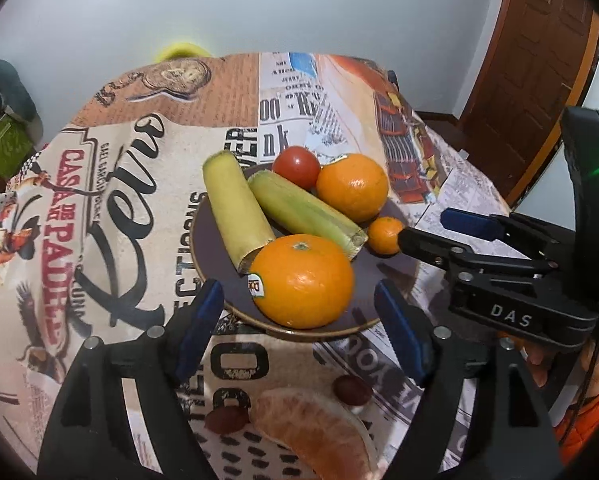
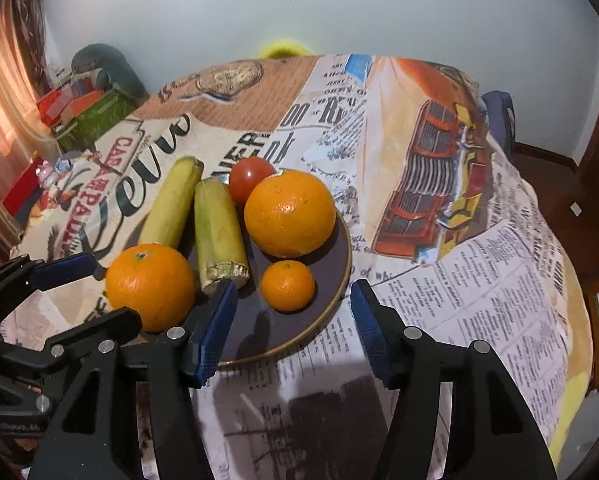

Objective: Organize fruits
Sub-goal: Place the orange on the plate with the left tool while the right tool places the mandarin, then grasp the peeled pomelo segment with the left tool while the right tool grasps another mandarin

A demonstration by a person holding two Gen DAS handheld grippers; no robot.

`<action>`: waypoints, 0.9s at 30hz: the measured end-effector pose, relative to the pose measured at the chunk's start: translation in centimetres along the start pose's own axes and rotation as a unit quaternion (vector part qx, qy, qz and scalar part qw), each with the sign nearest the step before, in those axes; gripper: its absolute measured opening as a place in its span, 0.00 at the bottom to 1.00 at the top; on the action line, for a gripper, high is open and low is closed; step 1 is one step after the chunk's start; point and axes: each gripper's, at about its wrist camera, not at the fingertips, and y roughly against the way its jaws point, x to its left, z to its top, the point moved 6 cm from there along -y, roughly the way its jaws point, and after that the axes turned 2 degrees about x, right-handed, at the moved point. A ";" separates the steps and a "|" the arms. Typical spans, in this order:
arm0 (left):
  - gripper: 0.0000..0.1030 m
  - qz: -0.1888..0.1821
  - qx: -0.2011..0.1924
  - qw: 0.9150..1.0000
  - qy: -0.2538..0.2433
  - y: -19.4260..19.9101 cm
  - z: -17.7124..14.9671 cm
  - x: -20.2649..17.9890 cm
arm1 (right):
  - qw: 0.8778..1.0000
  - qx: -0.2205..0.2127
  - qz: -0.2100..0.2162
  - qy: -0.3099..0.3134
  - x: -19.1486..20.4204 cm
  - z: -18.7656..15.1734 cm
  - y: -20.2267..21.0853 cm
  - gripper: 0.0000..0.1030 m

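Observation:
A dark purple plate (image 1: 367, 280) (image 2: 267, 332) holds two oranges, a small mandarin, a tomato (image 1: 296, 166) and two yellow-green stalk pieces (image 1: 235, 212). In the left wrist view my left gripper (image 1: 299, 320) is open, its blue pads a little apart from either side of the near stickered orange (image 1: 301, 280) (image 2: 151, 286). My right gripper (image 2: 293, 320) (image 1: 431, 228) is open too, and the small mandarin (image 2: 287, 286) (image 1: 385, 236) lies on the plate just ahead of its fingers, untouched. The second orange (image 2: 289, 214) sits behind the mandarin.
A peeled citrus segment (image 1: 315, 432) and two small dark-red fruits (image 1: 351, 390) lie on the printed tablecloth (image 2: 459, 300) near the front edge. A hand in an orange sleeve (image 1: 579, 408) holds the right gripper. Boxes (image 2: 91, 108) stand beyond the table's left side.

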 end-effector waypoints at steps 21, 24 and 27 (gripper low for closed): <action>0.81 0.022 -0.046 0.999 0.012 10.9 -3.3 -0.3 | 0.996 -0.068 -0.051 0.018 0.4 -2.3 12.5 0.54; 0.81 0.024 -0.041 0.999 0.015 11.2 -4.3 -0.5 | 0.996 -0.065 -0.058 0.018 0.0 -3.1 13.1 0.54; 0.81 0.022 -0.033 0.999 0.020 10.8 -5.5 -0.8 | 0.997 -0.054 -0.062 0.014 -0.6 -4.2 13.0 0.54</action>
